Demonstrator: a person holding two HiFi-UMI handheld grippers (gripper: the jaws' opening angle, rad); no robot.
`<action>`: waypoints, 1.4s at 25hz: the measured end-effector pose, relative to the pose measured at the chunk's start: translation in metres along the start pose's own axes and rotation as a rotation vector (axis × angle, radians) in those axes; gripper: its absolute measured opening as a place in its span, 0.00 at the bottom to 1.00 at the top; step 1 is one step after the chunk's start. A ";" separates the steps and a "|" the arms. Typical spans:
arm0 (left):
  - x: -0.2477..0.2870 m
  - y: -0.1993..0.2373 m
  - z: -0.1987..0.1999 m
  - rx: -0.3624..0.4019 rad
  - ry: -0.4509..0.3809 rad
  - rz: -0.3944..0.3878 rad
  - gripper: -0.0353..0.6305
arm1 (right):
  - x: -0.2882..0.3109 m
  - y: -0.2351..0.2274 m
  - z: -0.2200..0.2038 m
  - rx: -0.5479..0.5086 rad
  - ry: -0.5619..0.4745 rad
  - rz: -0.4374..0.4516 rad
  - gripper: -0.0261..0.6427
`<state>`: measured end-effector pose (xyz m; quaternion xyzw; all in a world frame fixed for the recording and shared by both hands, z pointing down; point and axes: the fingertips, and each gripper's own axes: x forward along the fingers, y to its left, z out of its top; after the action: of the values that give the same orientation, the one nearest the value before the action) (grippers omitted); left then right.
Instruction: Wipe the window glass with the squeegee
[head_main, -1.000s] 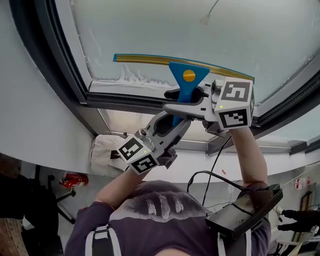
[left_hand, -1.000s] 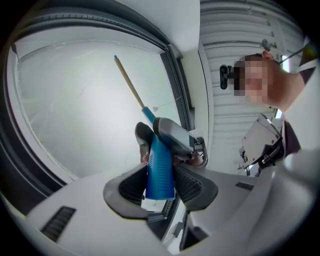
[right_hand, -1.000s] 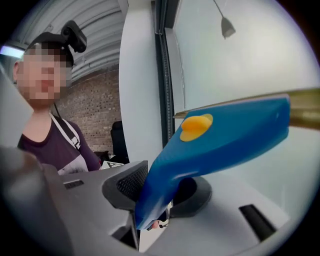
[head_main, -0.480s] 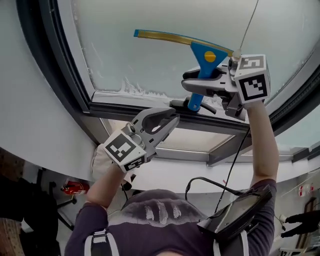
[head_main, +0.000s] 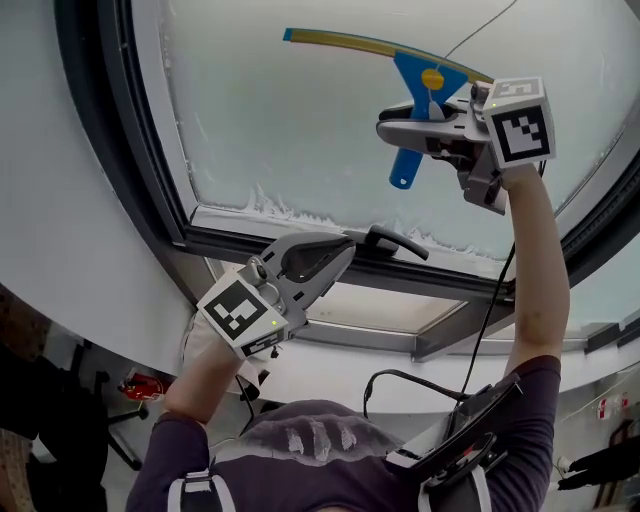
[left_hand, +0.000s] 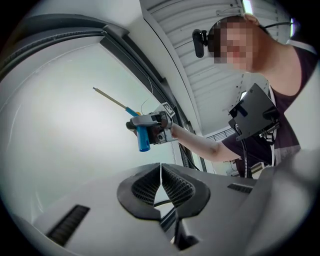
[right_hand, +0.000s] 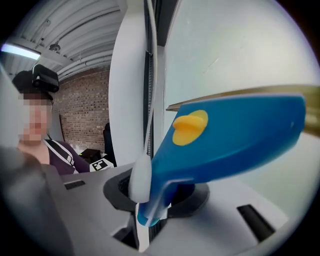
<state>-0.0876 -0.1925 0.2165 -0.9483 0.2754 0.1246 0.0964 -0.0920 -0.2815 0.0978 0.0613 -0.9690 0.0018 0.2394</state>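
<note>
Left of the squeegee the glass lies open; handle (black) juts below.

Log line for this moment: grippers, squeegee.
left gripper: jaws just closed, shut, nothing between | right gripper: jaws just closed, shut on squeegee handle | squeegee: in front of window glass

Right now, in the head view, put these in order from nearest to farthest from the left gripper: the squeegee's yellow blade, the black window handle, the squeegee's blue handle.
1. The black window handle, just right of the left gripper.
2. The squeegee's blue handle, above and to the right.
3. The squeegee's yellow blade, topmost of the three.
</note>
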 end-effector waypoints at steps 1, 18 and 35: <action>0.001 -0.001 0.005 -0.002 -0.013 -0.007 0.08 | -0.003 -0.002 0.008 0.009 -0.014 0.002 0.19; 0.009 -0.002 0.016 0.006 -0.089 -0.070 0.08 | -0.010 -0.006 0.036 0.059 -0.020 0.069 0.18; -0.003 -0.006 0.006 -0.064 -0.058 -0.049 0.08 | -0.003 -0.003 0.023 0.119 -0.035 0.094 0.18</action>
<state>-0.0883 -0.1844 0.2122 -0.9534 0.2450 0.1585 0.0770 -0.0998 -0.2847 0.0759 0.0299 -0.9730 0.0696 0.2180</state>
